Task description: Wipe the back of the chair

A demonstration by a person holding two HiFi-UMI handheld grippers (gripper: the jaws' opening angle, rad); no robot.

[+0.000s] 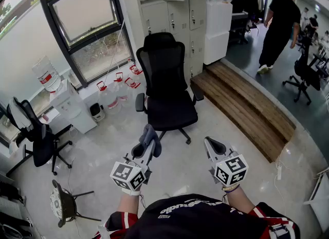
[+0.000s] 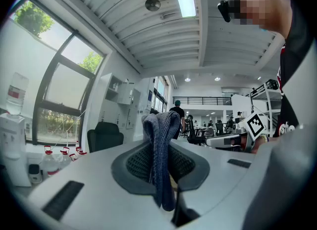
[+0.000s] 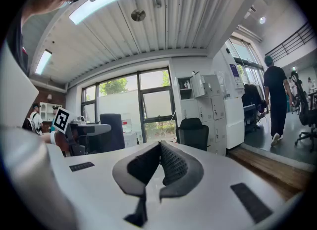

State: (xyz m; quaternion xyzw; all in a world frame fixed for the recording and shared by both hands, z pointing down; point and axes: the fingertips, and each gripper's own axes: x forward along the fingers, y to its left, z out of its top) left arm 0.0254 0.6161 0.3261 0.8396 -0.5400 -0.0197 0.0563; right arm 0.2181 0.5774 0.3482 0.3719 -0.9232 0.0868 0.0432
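Left gripper [image 1: 147, 148] clamps grey cloth [image 2: 159, 145] (folds hang over jaws). Right gripper [image 1: 213, 144] closed, empty. Black chair [image 1: 165, 86] ahead near window, well apart from both. Red-capped jugs [image 1: 119, 78] on floor beside chair.

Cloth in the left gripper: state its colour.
Bluish grey, with a knitted-looking texture; the cloth shows best in the left gripper view.

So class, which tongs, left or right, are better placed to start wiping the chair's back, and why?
Left. The left tongs are shut on the grey cloth; the right tongs are shut on nothing. Both are about equally short of the black chair.
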